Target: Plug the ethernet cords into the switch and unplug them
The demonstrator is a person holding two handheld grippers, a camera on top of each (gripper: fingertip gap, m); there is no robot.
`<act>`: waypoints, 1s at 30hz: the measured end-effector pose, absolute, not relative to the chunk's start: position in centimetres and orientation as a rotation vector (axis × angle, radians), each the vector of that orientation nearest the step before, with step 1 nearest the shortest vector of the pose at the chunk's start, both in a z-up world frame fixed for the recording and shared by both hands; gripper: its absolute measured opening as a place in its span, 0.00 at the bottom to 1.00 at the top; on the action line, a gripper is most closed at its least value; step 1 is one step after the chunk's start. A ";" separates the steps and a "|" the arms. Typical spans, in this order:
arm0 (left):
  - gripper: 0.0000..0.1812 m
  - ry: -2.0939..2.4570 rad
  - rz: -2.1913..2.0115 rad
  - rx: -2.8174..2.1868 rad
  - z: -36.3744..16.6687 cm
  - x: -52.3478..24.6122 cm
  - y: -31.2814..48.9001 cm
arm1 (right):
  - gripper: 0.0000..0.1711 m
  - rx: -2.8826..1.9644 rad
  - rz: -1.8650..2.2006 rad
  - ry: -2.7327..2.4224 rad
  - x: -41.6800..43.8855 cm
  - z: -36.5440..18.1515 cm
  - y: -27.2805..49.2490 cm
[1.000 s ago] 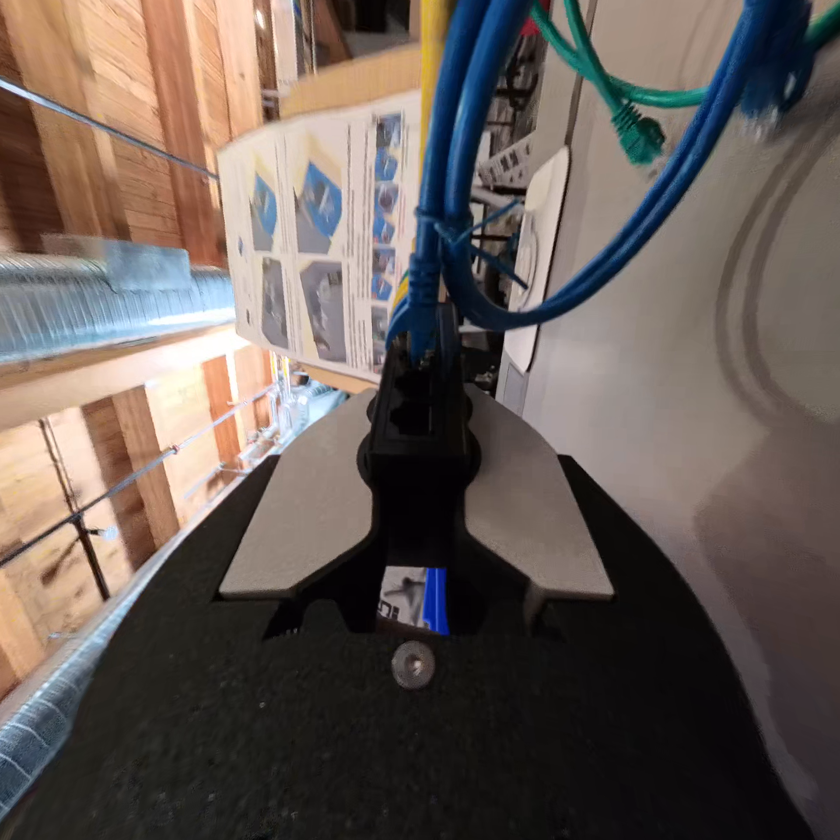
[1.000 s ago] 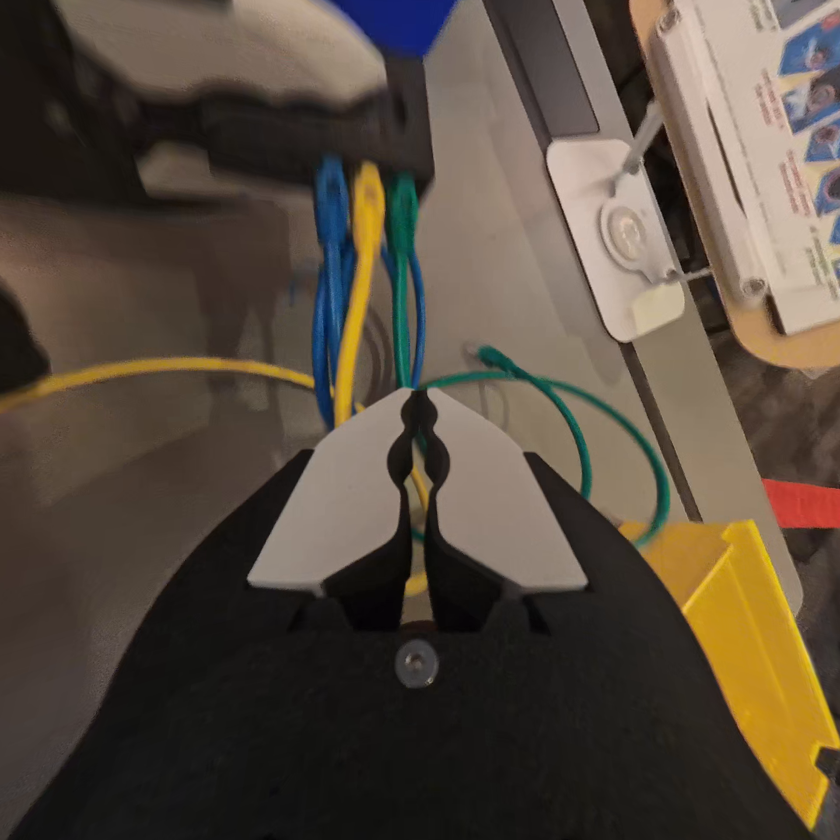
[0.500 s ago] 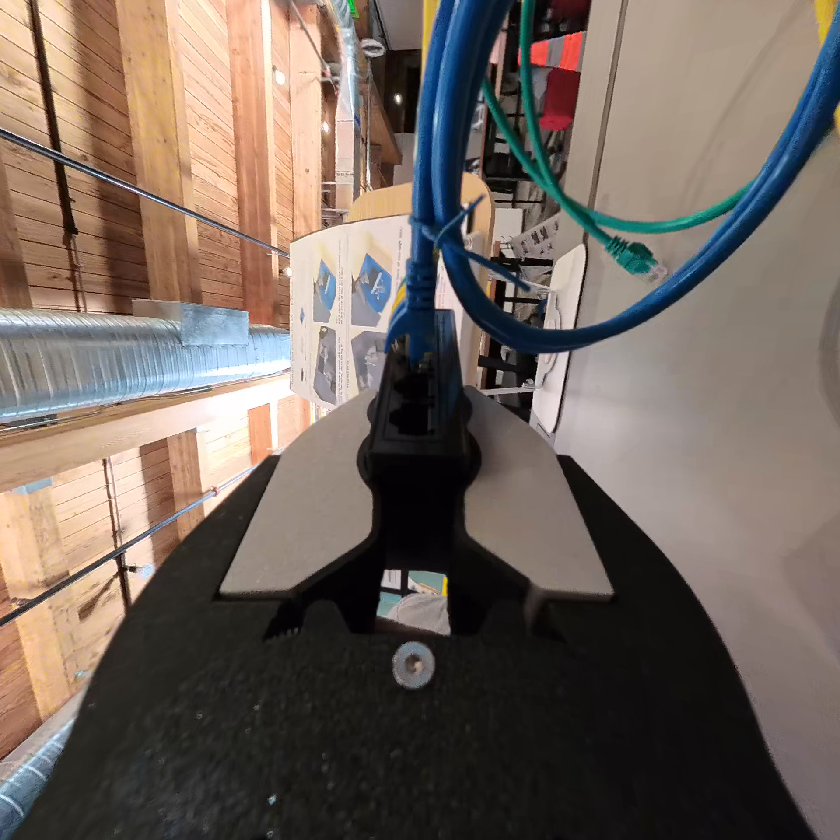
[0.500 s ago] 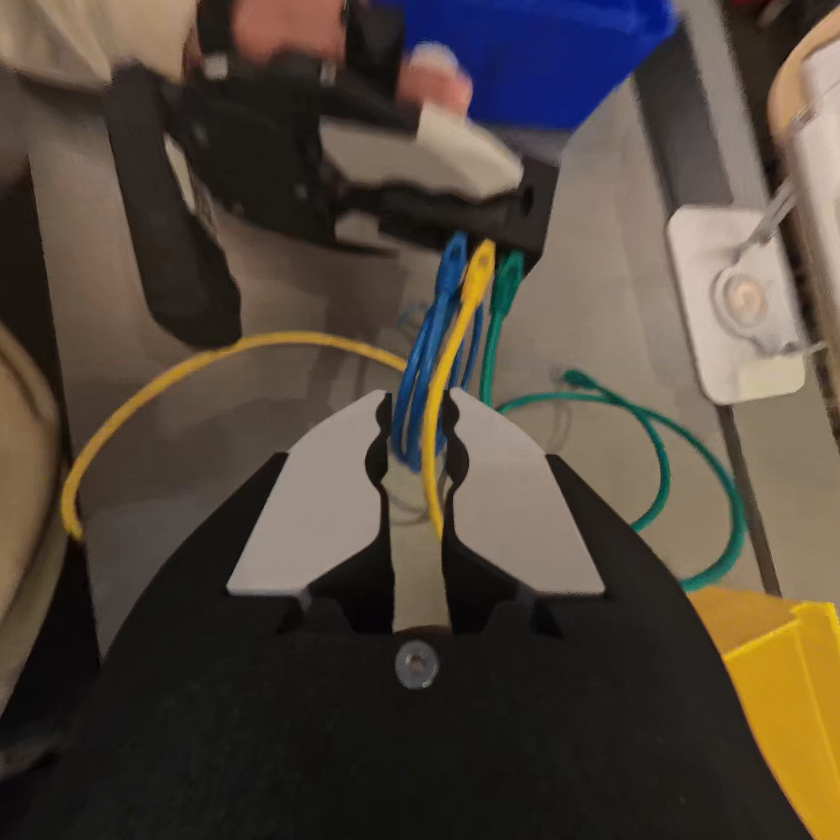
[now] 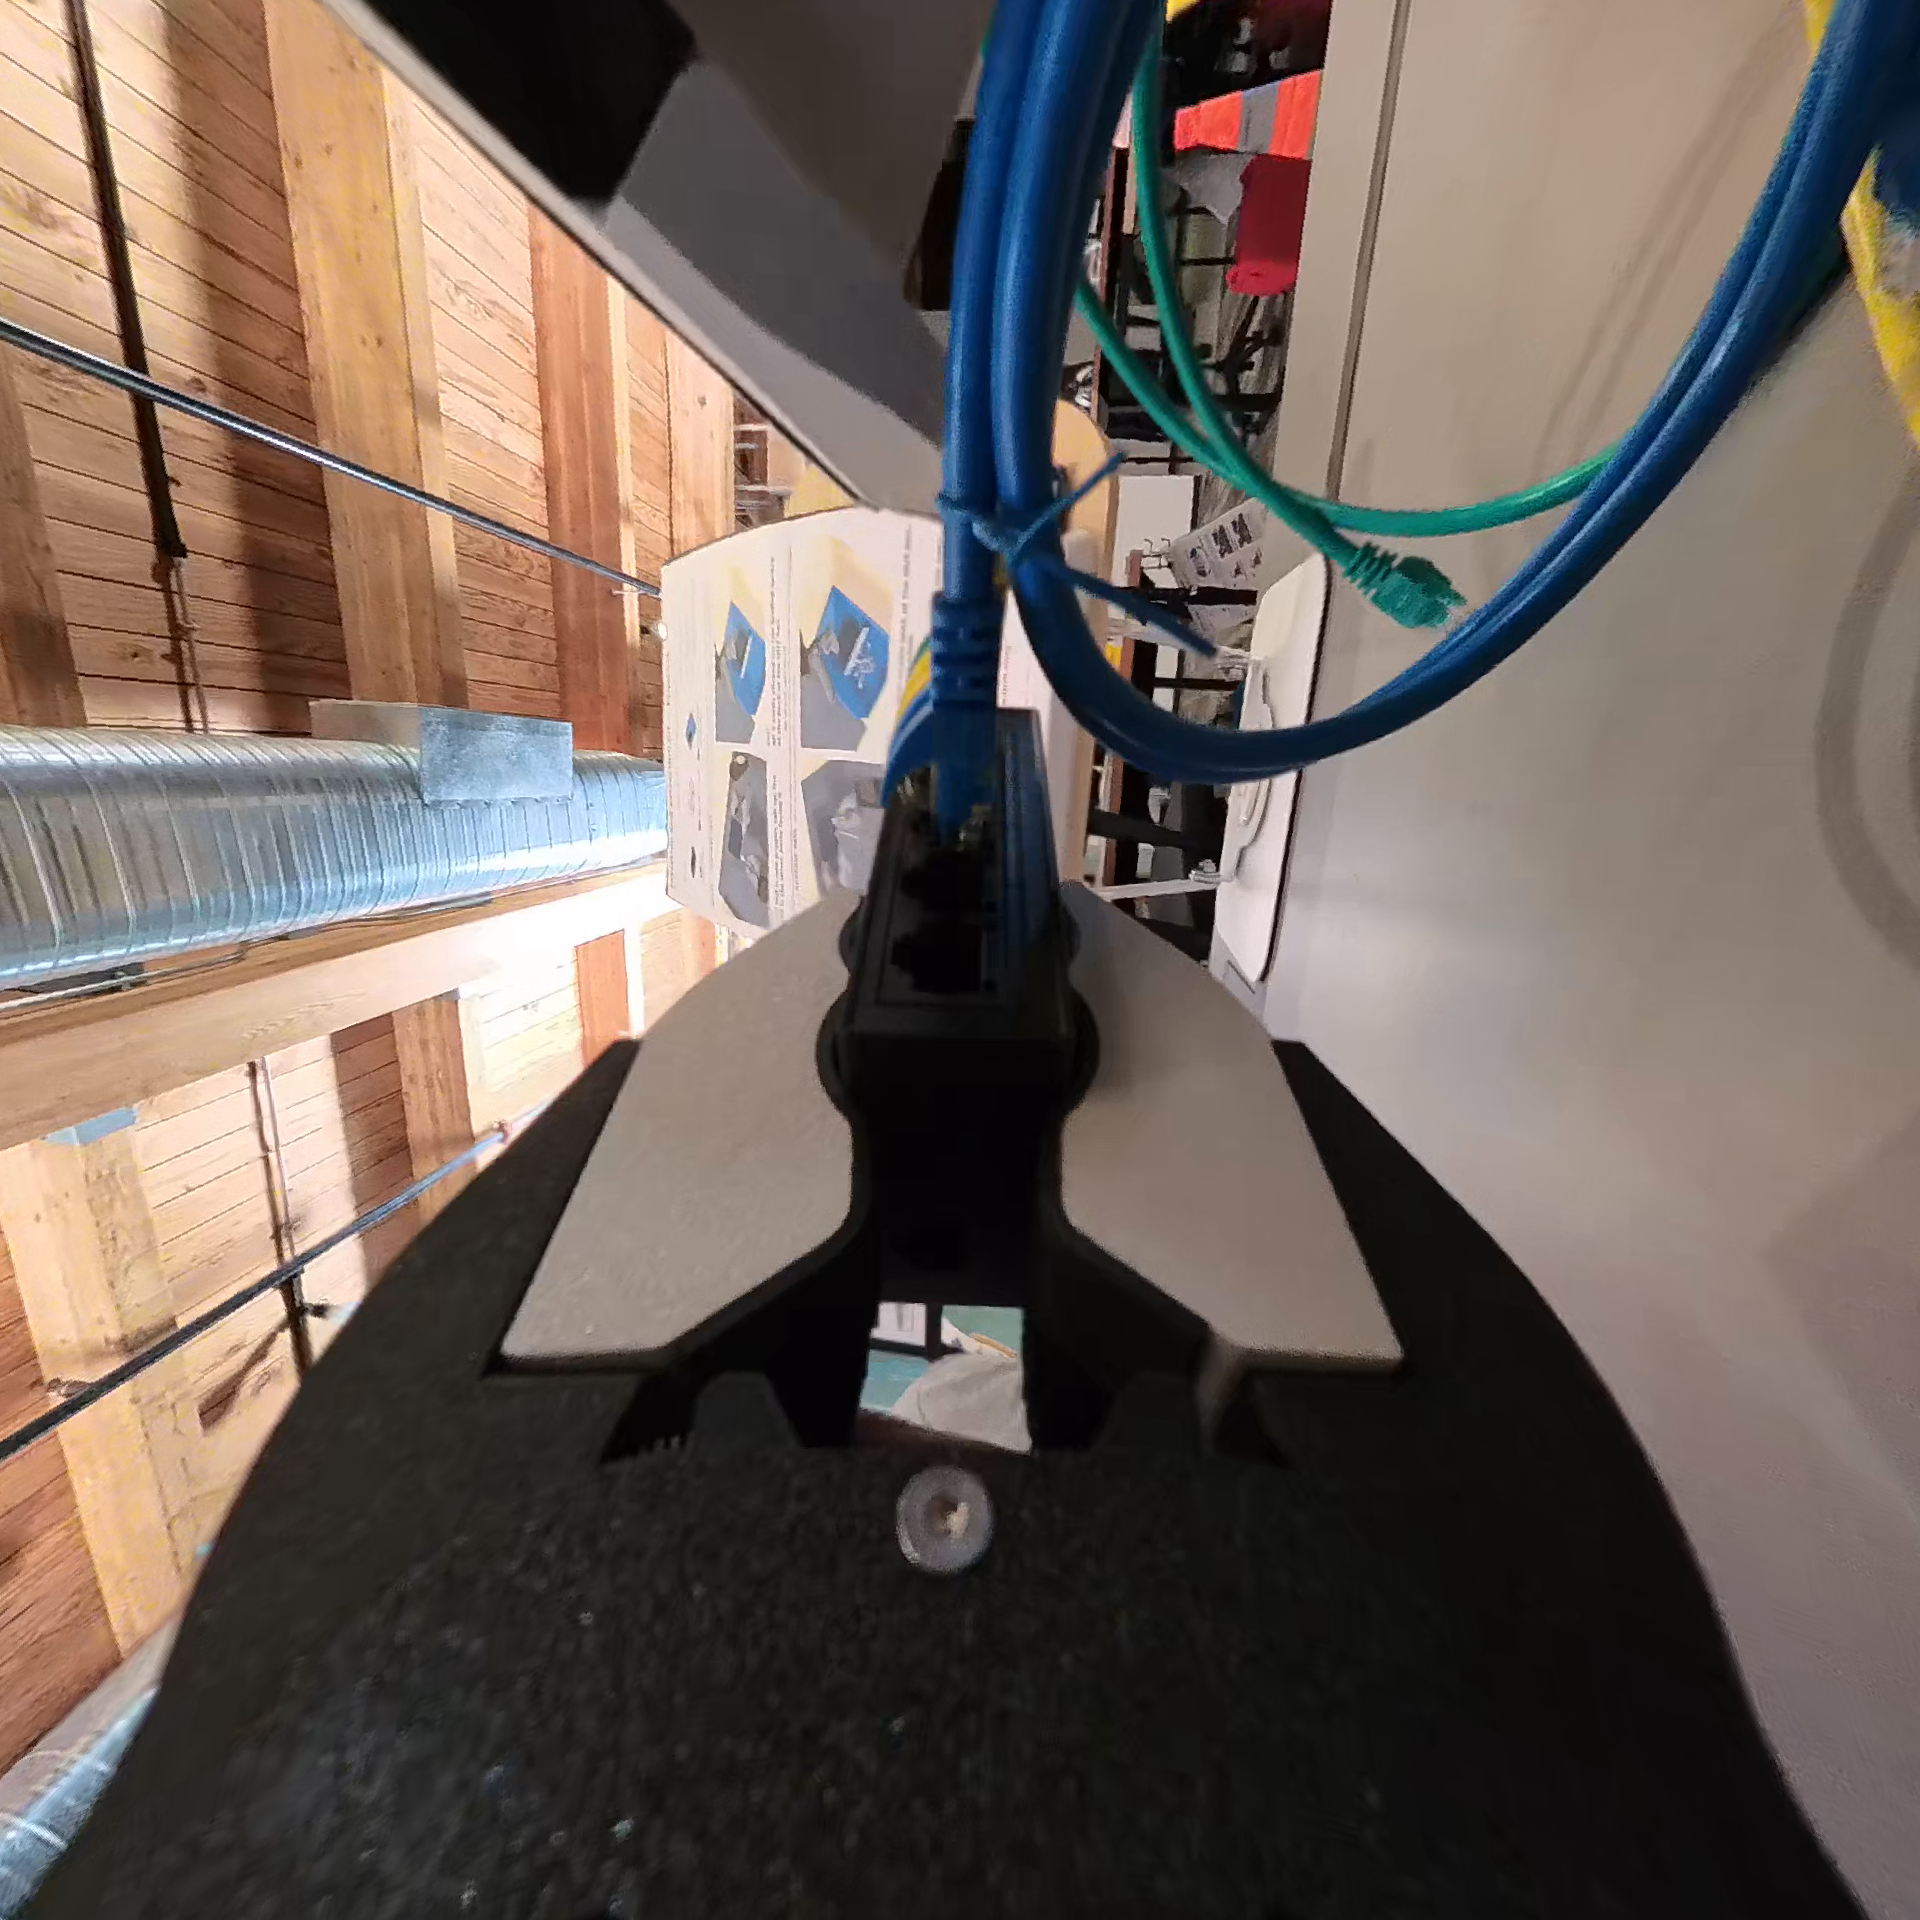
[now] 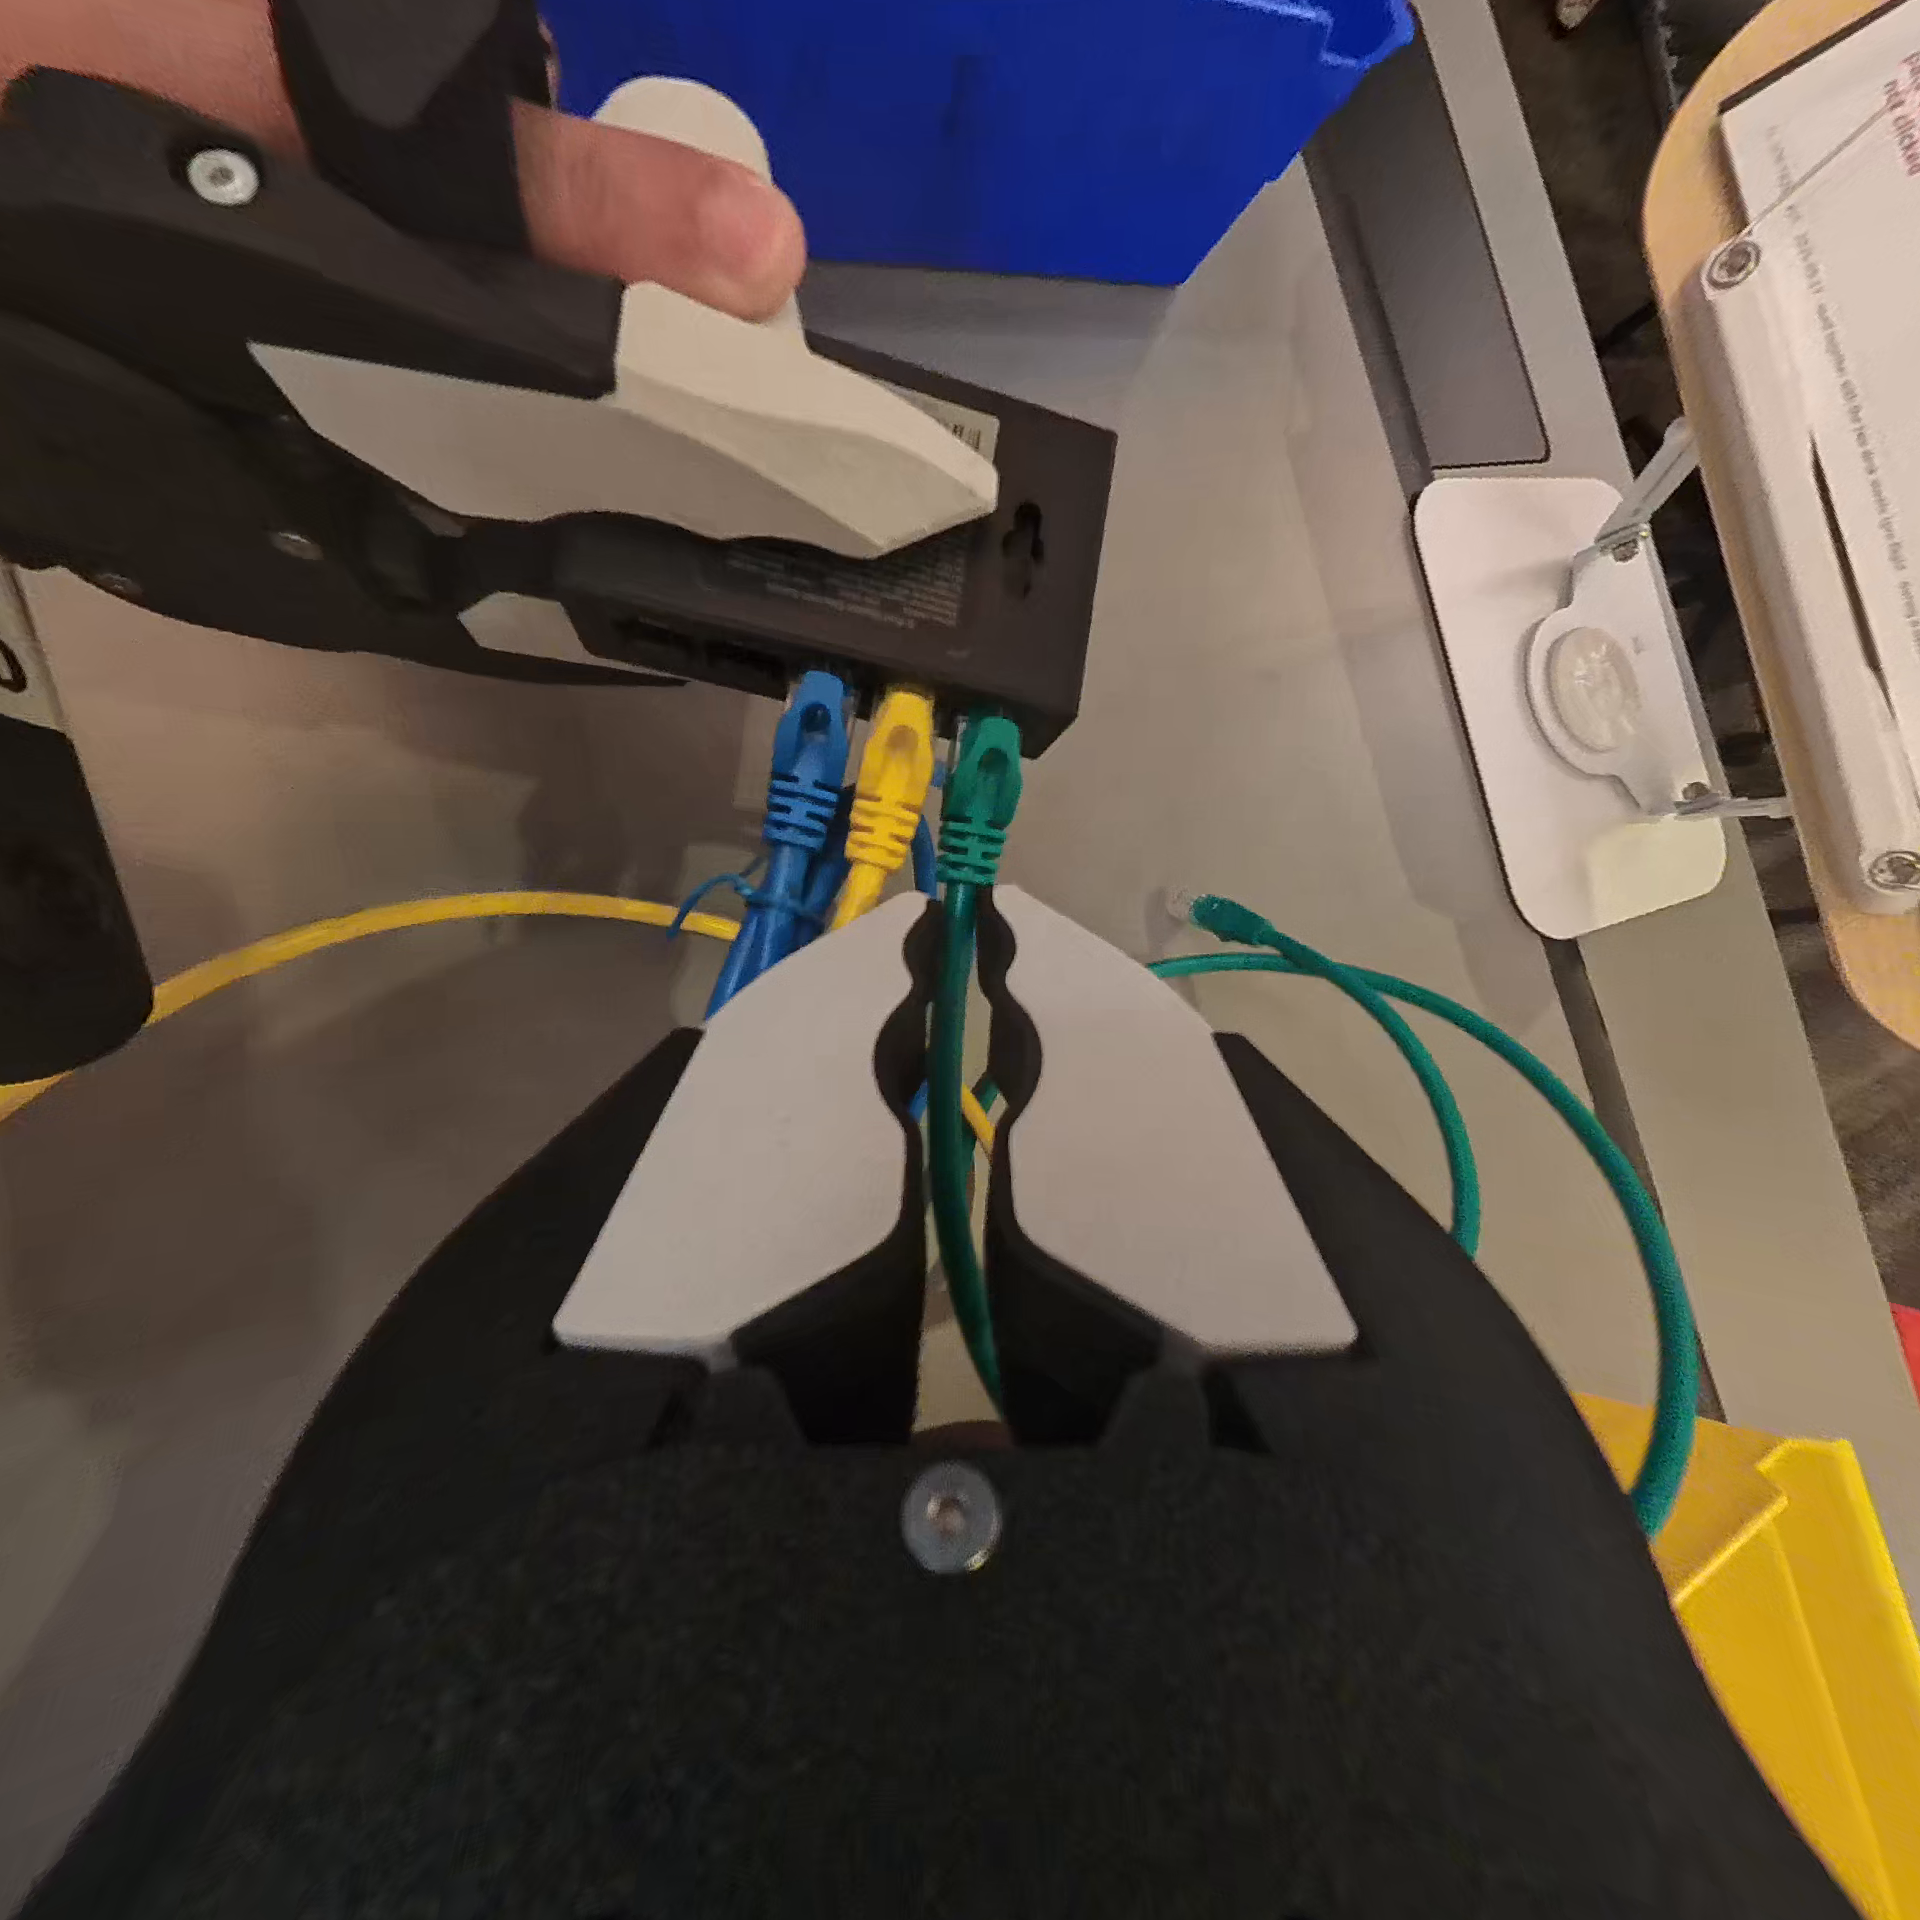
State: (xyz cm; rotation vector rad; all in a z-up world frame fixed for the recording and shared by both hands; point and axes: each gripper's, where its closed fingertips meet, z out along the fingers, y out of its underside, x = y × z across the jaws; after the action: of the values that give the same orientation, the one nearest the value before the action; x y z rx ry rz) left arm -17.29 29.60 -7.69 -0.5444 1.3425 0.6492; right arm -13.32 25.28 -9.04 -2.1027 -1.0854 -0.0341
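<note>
My left gripper (image 5: 961, 935) is shut on the black switch (image 5: 961, 997) and holds it in the air above the grey table. In the right wrist view the switch (image 6: 1039, 561) has a blue plug (image 6: 800, 769), a yellow plug (image 6: 891, 779) and a green plug (image 6: 977, 800) side by side in its ports. My right gripper (image 6: 956, 935) sits just below the green plug, its jaws closed on the green cord (image 6: 951, 1143). The green cord's other end (image 6: 1210, 914) lies loose on the table.
A blue bin (image 6: 987, 125) stands behind the switch. A yellow bin (image 6: 1787, 1662) is at the near right. A white stand base (image 6: 1558, 707) sits at the table's right edge. The yellow cord (image 6: 416, 920) loops left over the table (image 6: 312, 1143).
My right gripper opened around the cords, shifted right and closed on the green cord under its plug. The left gripper kept hold of the switch.
</note>
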 end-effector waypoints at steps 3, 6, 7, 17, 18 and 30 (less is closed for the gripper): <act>0.17 1.378 0.629 -0.617 -8.0 -17.4 30.3 | 0.03 -2.076 -0.078 -1.029 -13.1 -8.9 25.7; 0.17 1.404 0.620 -0.634 -8.3 -17.3 30.4 | 0.03 -2.073 -0.035 -0.981 -12.9 -8.9 25.5; 0.17 1.413 0.620 -0.642 -8.5 -17.2 30.3 | 0.03 -2.078 -0.037 -0.977 -12.8 -9.1 25.4; 0.17 1.455 0.616 -0.670 -9.8 -16.6 29.5 | 0.03 -2.188 -0.015 -0.930 -12.0 -10.5 24.2; 0.17 1.426 0.625 -0.632 -9.3 -16.5 29.3 | 0.03 -2.177 -0.006 -0.932 -12.0 -10.2 24.3; 0.16 1.287 0.668 -0.403 -7.8 -16.6 27.8 | 0.19 -2.331 1.242 -0.315 -14.7 -8.0 24.1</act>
State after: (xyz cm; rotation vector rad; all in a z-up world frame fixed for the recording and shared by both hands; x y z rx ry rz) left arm -16.59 27.79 -7.75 -0.4033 1.2870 0.6684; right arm -14.75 24.14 -7.99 -2.3313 -0.3147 1.2420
